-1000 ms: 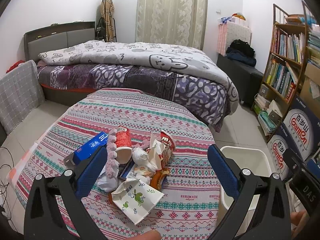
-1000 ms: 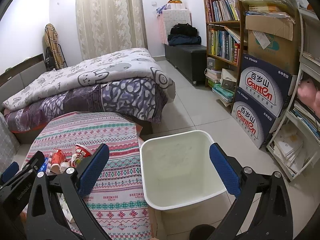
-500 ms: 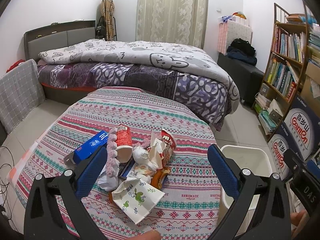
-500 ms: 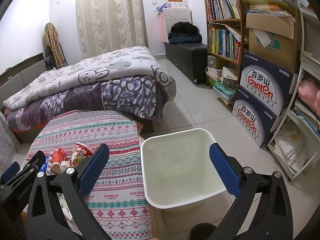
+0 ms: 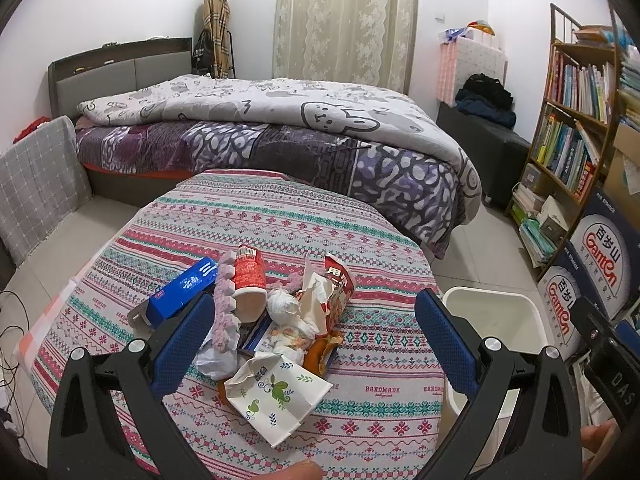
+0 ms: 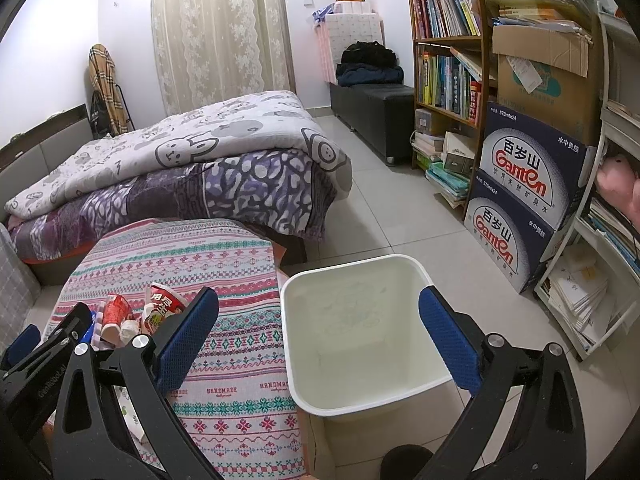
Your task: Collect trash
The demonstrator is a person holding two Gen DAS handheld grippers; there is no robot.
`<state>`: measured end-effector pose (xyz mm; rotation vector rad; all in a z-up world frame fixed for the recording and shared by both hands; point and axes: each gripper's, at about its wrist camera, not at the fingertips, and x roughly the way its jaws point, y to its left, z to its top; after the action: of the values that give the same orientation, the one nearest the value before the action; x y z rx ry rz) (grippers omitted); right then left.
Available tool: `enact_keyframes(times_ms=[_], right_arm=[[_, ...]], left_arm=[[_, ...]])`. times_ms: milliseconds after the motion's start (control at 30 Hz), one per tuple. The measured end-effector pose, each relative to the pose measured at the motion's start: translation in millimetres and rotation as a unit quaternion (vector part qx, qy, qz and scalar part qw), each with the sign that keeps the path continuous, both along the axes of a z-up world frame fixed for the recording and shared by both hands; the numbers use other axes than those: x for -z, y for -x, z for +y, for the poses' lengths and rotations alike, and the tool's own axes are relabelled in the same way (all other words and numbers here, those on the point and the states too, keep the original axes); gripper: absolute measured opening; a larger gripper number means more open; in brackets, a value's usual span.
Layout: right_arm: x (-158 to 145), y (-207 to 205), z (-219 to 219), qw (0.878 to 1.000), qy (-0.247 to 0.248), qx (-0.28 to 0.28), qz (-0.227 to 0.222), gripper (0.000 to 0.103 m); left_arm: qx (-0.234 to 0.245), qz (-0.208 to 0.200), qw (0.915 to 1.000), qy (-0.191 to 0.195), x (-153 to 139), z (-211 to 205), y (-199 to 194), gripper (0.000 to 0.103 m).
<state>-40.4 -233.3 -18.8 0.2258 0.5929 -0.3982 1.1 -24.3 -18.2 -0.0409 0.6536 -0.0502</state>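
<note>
A pile of trash lies on the round table with the patterned cloth [image 5: 248, 220]: a red paper cup [image 5: 249, 276] on its side, a blue box [image 5: 180, 294], a torn red snack bag [image 5: 334, 292], crumpled tissue [image 5: 282, 306] and a white paper bag with green leaves [image 5: 276, 394]. My left gripper [image 5: 312, 340] is open and empty, above the near side of the pile. A white bin [image 6: 360, 332] stands empty on the floor right of the table. My right gripper [image 6: 316, 340] is open and empty above the bin's rim. The pile also shows in the right wrist view [image 6: 120, 316].
A bed with a grey quilt [image 5: 280, 120] stands behind the table. A bookshelf [image 6: 448, 52] and stacked Ganten boxes [image 6: 524, 184] line the right wall. A dark bench [image 6: 376, 108] stands at the back. Tiled floor lies between bin and boxes.
Both grippers have drifted slightly; the left view shows the pile a little farther off. Nothing was picked up.
</note>
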Motion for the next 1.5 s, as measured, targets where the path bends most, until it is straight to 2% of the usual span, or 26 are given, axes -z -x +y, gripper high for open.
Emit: enact_keyframes(times_ms=[167, 333, 467, 667, 767, 867, 933, 967, 1000, 1100, 1233, 1300, 1367, 1500], right_arm=[[2, 0, 1, 1.000, -0.004, 0.000, 0.002, 0.096], [9, -5, 3, 0.999, -0.038, -0.010, 0.017, 0.096], [4, -12, 3, 0.996, -0.072, -0.033, 0.028, 0.096], [-9, -41, 15, 0.987, -0.114, -0.096, 0.053, 0.096], [-4, -58, 28, 0.981, -0.116, -0.129, 0.083, 0.096], [10, -70, 34, 0.979, -0.126, -0.132, 0.095, 0.096], [27, -81, 31, 0.972, -0.162, -0.124, 0.117, 0.096], [37, -86, 30, 0.966, -0.186, -0.122, 0.135, 0.096], [41, -88, 30, 0.962, -0.200, -0.122, 0.143, 0.096], [46, -95, 40, 0.963, -0.181, -0.132, 0.149, 0.096], [55, -99, 51, 0.959, -0.176, -0.148, 0.168, 0.096], [61, -101, 57, 0.956, -0.173, -0.154, 0.180, 0.096], [65, -103, 63, 0.954, -0.164, -0.162, 0.189, 0.096], [73, -104, 75, 0.948, -0.150, -0.187, 0.208, 0.096]], left_arm=[[0.000, 0.004, 1.0000, -0.002, 1, 0, -1, 0.097], [0.000, 0.027, 0.9996, -0.009, -2, 4, -16, 0.097], [0.009, 0.063, 0.9979, -0.007, -6, 19, -38, 0.097], [0.002, 0.149, 0.9889, -0.006, -3, 67, -90, 0.097], [-0.007, 0.196, 0.9804, -0.019, 12, 93, -113, 0.097], [-0.020, 0.256, 0.9664, 0.018, 38, 119, -126, 0.097], [-0.034, 0.315, 0.9470, 0.056, 62, 131, -131, 0.097], [-0.036, 0.333, 0.9404, 0.062, 72, 133, -131, 0.097], [-0.035, 0.340, 0.9375, 0.062, 78, 133, -131, 0.097], [-0.027, 0.347, 0.9353, 0.064, 86, 131, -131, 0.097], [-0.033, 0.342, 0.9342, 0.095, 92, 133, -140, 0.096], [-0.029, 0.343, 0.9344, 0.092, 93, 129, -144, 0.090], [-0.017, 0.346, 0.9340, 0.087, 94, 122, -147, 0.078], [-0.003, 0.350, 0.9349, 0.060, 102, 114, -149, 0.068]])
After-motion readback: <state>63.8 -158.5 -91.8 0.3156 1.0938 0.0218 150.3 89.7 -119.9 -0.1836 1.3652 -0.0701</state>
